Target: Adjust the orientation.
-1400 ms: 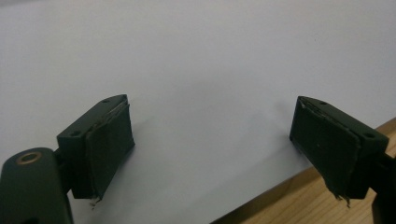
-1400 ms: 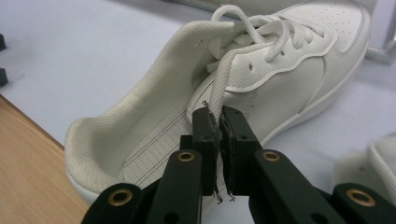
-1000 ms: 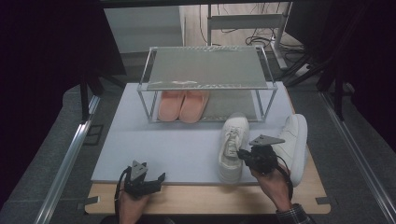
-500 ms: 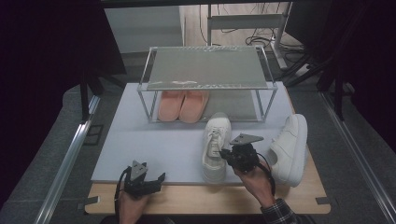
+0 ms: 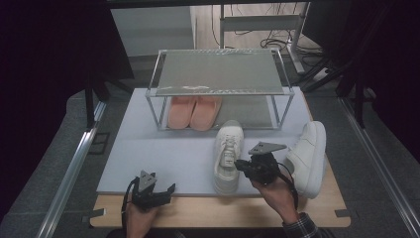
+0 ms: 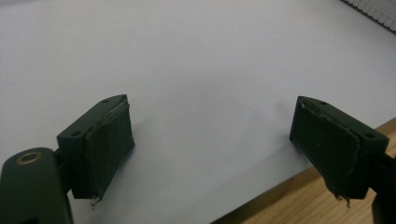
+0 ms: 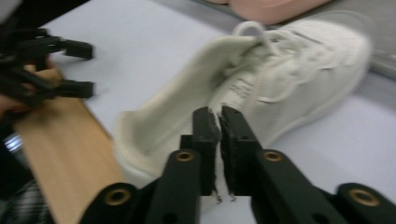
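Two pink slippers point(image 5: 193, 112) sit inside the metal-framed mesh shoe rack point(image 5: 218, 72). Right gripper point(image 5: 241, 165) pinches the collar of a white lace-up sneaker point(image 5: 227, 153) standing on the pale mat before the rack. Left gripper point(image 5: 167, 190) rests wide apart, holding nothing.

You have two white sneakers point(image 5: 228, 153) point(image 5: 308, 156), two pink slippers point(image 5: 181, 111) point(image 5: 206, 112), one shoe rack point(image 5: 218, 74), and two grippers point(image 5: 171, 189) point(image 5: 238, 164).

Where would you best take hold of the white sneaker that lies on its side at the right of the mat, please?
Probably the collar wall at the heel of the tipped sneaker, coming from the near side: it lies on its side, and that thin rim should fit between jaws, as the right gripper shows on its mate.
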Available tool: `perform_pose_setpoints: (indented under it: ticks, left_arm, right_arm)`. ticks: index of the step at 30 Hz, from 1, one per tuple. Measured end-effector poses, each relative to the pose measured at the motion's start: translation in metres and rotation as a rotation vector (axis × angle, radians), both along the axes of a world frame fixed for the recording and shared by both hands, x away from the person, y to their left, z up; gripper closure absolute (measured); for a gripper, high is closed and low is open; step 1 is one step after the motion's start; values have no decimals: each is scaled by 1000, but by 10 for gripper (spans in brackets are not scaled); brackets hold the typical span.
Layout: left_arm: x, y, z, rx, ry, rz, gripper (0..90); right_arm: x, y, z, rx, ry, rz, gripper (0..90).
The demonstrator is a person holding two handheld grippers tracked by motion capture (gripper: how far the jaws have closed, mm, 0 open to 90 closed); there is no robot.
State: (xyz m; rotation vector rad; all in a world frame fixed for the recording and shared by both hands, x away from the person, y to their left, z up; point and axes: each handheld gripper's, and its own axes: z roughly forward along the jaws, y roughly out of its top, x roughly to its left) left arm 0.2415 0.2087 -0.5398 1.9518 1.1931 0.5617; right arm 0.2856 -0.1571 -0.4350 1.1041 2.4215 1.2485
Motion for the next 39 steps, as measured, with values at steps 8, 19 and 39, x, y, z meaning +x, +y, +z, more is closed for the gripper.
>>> perform_pose_setpoints:
  ticks: [8,19,39]
  left_arm:
    - [0,0,0,0,0,-1,129]
    - [0,0,0,1,0,-1,131]
    - [0,0,0,1,2,0,130]
  right_arm:
    - [6,11,-17,-24,39,23,899]
    - [7,-5,-18,-34,35,4,900]
    - [6,-46,-5,-29,51,-63,727]
